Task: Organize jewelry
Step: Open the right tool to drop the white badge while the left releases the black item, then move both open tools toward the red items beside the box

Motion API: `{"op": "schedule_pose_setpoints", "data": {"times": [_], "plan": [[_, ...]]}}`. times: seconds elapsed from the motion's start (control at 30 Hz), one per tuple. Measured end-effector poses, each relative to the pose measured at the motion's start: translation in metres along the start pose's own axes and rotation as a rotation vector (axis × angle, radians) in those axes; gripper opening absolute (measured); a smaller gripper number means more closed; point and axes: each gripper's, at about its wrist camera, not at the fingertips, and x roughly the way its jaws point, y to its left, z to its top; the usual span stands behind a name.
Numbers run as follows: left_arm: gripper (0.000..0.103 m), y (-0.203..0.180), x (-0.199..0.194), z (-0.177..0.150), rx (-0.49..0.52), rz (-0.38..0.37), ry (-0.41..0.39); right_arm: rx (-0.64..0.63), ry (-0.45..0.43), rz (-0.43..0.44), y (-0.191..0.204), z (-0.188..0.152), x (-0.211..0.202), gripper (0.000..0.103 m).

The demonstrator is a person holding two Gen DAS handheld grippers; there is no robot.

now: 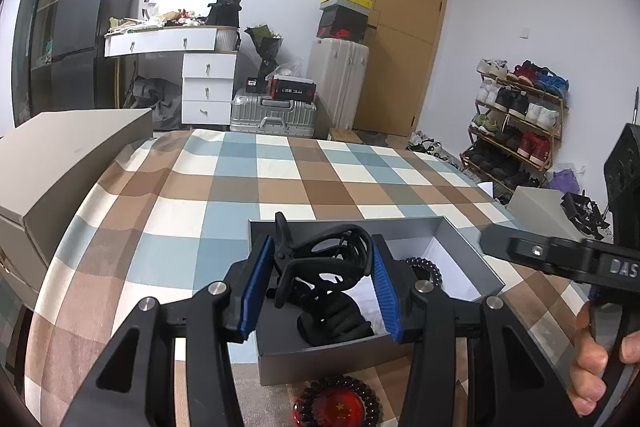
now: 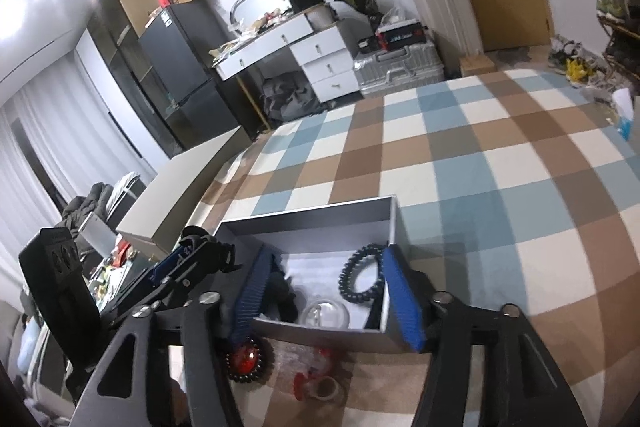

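A: Presently, left wrist view. The left tool (image 1: 320,277) is clamped on a black claw hair clip (image 1: 326,261), both blue pads pressing its sides. It hangs above the open grey box (image 1: 472,251), so I judge the clip is carried there to go in with the rest.

B: What is already in the box?

A: A black coiled hair tie (image 1: 426,269) at the tool's 3 o'clock, and a dark bundled piece (image 1: 340,323) below the clip at 6 o'clock; what that is I cannot tell. A red beaded bracelet (image 1: 336,405) lies outside, touching the bed just beside the box's near wall. It probably waits its turn.

B: And the other hand?

A: At 4 o'clock, the person's hand (image 1: 592,359) grips the right tool's handle.

B: Right wrist view?

A: The right tool (image 2: 324,291) stands wide, nothing pressed between its pads, poised over the same box. The coiled tie (image 2: 356,279) lies free just inside its right finger (image 2: 402,301), which looks like a release. A clear round piece (image 2: 324,313) sits near the front wall. The red bracelet (image 2: 244,357) and a small red-and-clear item (image 2: 320,383) lie outside at 6 o'clock.

B: Surface and room?

A: A bed (image 2: 500,167) with a blue, brown and cream checked cover. Beyond it at 12 o'clock stand a white dresser (image 1: 208,83), silver suitcases (image 1: 274,115) and a wooden door (image 1: 404,27); a shoe rack (image 1: 516,123) is at 2 o'clock.
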Motion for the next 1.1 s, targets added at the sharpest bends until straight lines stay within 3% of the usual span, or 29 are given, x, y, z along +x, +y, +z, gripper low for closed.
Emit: {"op": "schedule_pose_setpoints", "data": {"times": [0.2,0.33,0.5,0.67,0.77,0.87,1.1], "plan": [[0.043,-0.008,-0.004,-0.001,0.038,-0.027,-0.018,0.039,0.013,0.020,-0.014,-0.006,-0.005,0.078],[0.068,-0.012,-0.004,0.000,0.058,-0.017,-0.028,0.037,0.033,0.025,-0.018,-0.007,-0.007,0.080],[0.082,-0.011,-0.005,-0.001,0.053,-0.021,-0.035,0.020,0.064,0.019,-0.020,-0.008,-0.009,0.087],[0.086,-0.014,-0.003,0.000,0.047,-0.024,-0.002,-0.013,0.130,-0.027,-0.022,-0.013,-0.004,0.090],[0.102,-0.017,-0.011,-0.003,0.051,-0.021,0.012,-0.017,0.148,-0.031,-0.023,-0.015,-0.003,0.091],[0.102,-0.018,-0.022,-0.007,0.057,-0.006,0.006,-0.034,0.170,-0.037,-0.019,-0.017,-0.002,0.094],[0.102,-0.008,-0.033,-0.009,0.016,0.047,0.076,-0.070,0.218,-0.053,-0.009,-0.023,0.002,0.094]]}}
